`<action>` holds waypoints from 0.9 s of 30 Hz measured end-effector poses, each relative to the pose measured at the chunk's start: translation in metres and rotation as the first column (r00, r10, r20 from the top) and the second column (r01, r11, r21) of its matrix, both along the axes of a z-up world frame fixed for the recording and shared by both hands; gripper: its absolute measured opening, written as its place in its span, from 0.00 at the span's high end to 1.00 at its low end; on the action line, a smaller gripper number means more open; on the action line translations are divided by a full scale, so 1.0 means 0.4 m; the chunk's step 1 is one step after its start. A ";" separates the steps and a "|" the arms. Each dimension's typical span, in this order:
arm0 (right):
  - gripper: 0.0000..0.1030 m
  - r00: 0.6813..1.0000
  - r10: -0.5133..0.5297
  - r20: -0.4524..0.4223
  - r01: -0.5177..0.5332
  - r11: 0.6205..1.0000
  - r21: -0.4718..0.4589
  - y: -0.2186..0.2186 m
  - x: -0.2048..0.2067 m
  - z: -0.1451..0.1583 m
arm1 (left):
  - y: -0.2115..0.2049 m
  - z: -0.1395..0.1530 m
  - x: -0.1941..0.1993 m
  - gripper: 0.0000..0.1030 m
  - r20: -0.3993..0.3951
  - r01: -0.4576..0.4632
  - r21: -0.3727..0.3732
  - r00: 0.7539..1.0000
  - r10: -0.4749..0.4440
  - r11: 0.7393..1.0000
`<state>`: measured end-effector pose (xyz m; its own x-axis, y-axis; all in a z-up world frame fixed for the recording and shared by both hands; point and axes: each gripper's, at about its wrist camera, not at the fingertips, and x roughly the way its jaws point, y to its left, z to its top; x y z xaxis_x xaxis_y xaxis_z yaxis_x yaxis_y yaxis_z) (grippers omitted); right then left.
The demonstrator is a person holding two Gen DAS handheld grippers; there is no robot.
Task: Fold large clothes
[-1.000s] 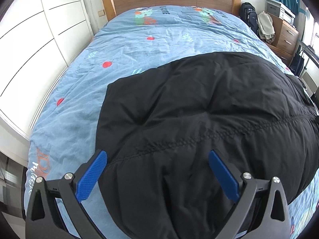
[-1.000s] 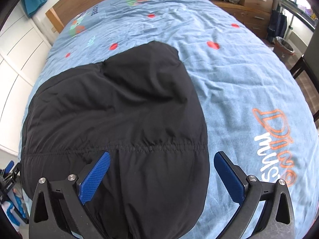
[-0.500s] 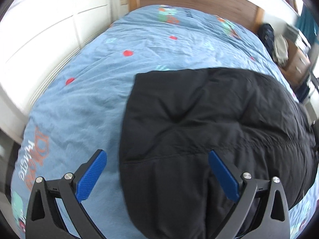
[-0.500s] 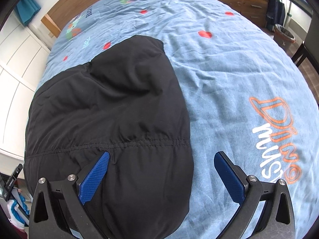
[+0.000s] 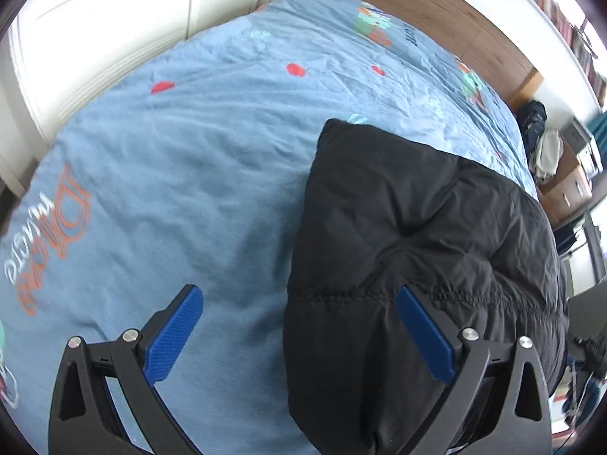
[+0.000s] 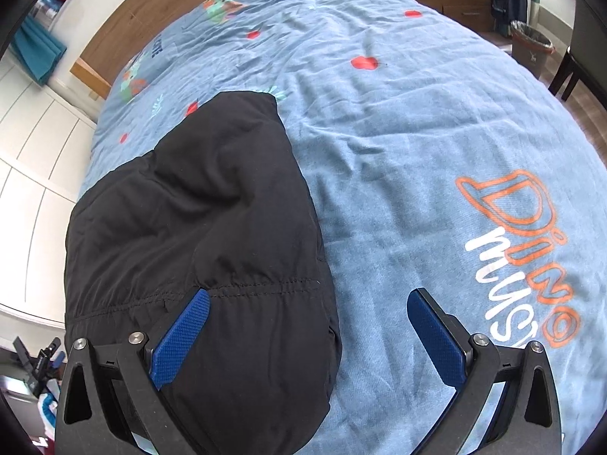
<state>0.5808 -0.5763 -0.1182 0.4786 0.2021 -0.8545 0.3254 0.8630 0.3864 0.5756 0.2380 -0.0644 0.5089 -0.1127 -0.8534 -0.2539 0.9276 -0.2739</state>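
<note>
We see the black padded jacket (image 5: 425,250) lying in a compact bundle on the blue duvet (image 6: 398,144), so the folding looks largely done. Our left gripper (image 5: 299,331) and right gripper (image 6: 309,335) both gape wide, holding nothing; perhaps only tidying remains.

- The black padded jacket (image 5: 425,250) is bulging up at the near edge of the bed, blocking the middle.
- Bare blue bedspread (image 5: 182,174) is lying open at nine o'clock of the jacket, up to the white wardrobe (image 5: 98,26).
- At three o'clock, more open bedspread (image 6: 436,144) is running toward the waste bin (image 6: 531,47).
- At twelve o'clock, the wooden headboard (image 5: 428,15) is closing off the bed.
</note>
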 end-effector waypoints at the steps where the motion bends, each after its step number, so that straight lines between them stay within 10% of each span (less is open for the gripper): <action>1: 0.01 1.000 -0.005 0.001 0.005 1.000 0.002 -0.003 -0.002 0.000 | 0.004 -0.004 -0.002 0.00 -0.003 -0.007 -0.007 1.000 0.007 1.000; 12: 0.01 0.997 -0.060 0.054 0.057 0.997 0.049 -0.067 -0.044 0.021 | 0.144 -0.028 -0.078 0.00 -0.014 -0.171 -0.139 0.985 0.171 0.975; 18: 0.01 0.998 -0.037 0.058 0.025 0.981 0.191 -0.067 -0.042 0.002 | 0.132 -0.080 -0.068 0.00 -0.035 -0.073 -0.361 0.997 0.065 0.930; 27: 0.01 0.998 -0.027 0.051 0.009 0.948 0.317 -0.060 -0.005 -0.045 | 0.134 -0.131 -0.027 0.00 -0.066 -0.078 -0.482 0.996 0.052 0.873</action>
